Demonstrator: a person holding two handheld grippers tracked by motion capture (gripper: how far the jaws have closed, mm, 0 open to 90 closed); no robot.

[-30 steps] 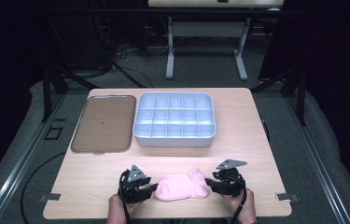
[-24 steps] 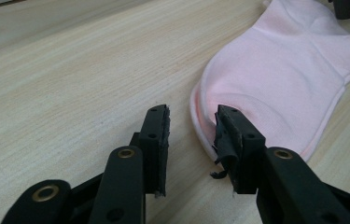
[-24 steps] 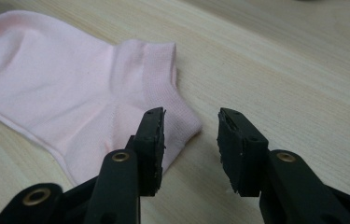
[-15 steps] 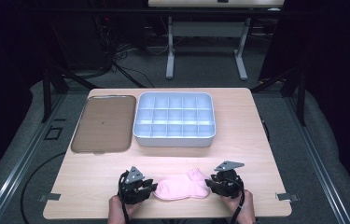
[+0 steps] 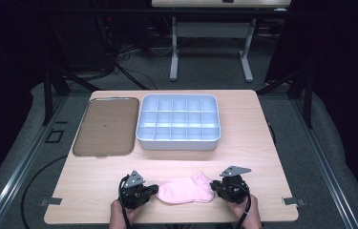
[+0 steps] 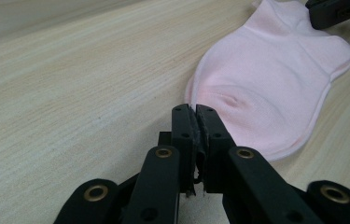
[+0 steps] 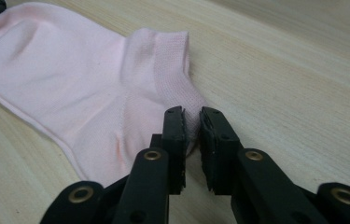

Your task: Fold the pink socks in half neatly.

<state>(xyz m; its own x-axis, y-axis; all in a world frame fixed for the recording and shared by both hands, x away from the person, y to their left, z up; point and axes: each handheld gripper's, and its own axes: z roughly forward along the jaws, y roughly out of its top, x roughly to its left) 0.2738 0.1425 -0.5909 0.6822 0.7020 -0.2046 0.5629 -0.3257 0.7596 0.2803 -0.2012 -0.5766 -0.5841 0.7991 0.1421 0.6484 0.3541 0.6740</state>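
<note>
One pink sock lies flat at the lower centre of the high view, on the wooden table. At its left end the left gripper has its jaws pressed together at the toe edge. At its right end the right gripper pinches the cuff, jaws nearly closed. Above them sit a grey divided tray and a brown tray.

Bare tabletop between sock and organizer; tray flanks left.
</note>
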